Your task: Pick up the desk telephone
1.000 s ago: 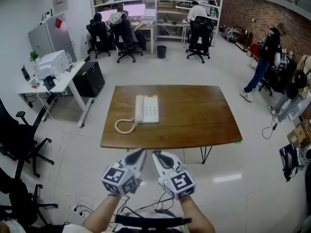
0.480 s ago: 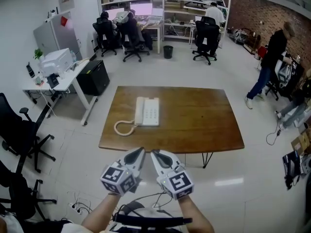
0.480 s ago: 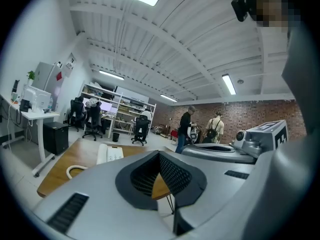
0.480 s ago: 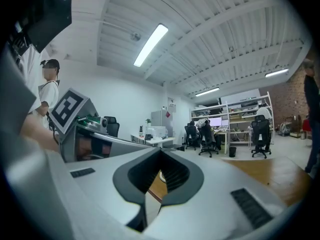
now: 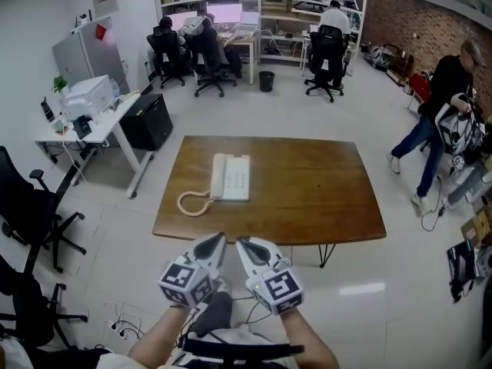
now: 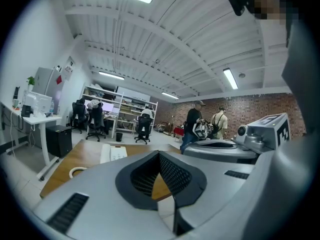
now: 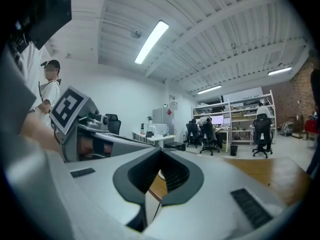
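Wooden table (image 5: 307, 191) fills mid-floor; left gripper (image 5: 213, 246) and right gripper (image 5: 247, 247) hover side by side before its near edge — both closed, empty. White desk telephone (image 5: 231, 177) lies flat, cord coiled.

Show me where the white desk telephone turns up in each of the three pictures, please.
Head view: the telephone lies left of centre on the wooden table, with its coiled cord at its left.
Left gripper view: small, left of centre, on the table.
Right gripper view: cannot be made out; only a bare stretch of the table shows at the right.
Shared landmark: the wooden table.
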Available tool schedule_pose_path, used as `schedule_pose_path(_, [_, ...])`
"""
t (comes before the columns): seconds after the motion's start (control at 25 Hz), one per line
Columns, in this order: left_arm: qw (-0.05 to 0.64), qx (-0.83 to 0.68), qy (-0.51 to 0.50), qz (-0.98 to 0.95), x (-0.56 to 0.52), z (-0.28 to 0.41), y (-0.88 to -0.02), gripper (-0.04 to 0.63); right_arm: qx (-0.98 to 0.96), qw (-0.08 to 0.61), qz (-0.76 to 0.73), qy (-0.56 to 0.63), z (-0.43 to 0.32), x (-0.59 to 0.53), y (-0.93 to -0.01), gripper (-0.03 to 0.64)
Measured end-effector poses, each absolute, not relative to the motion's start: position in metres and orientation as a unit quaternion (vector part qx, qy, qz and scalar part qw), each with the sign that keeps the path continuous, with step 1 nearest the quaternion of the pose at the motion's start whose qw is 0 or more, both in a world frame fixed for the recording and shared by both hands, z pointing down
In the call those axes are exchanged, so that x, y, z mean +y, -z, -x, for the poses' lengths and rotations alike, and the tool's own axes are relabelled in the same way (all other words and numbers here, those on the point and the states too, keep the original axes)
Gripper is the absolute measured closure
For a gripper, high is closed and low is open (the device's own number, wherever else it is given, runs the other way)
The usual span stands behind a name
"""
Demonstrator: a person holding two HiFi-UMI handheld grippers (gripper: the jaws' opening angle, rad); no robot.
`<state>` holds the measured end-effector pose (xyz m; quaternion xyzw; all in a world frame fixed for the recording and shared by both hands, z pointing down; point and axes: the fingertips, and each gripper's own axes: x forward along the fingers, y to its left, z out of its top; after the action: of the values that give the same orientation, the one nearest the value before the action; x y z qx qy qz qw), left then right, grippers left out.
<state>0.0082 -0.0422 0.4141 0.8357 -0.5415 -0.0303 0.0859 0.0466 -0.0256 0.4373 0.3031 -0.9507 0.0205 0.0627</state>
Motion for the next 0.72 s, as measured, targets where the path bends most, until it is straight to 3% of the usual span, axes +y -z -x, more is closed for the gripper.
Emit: schedule_pose_path(0.72, [0.134, -0.529, 0.037, -0.837, -0.132, 0.013, -0.445, 0.595, -0.942, 0.076, -0.323, -0.05, -0.033, -0.112, -0.457, 0.617])
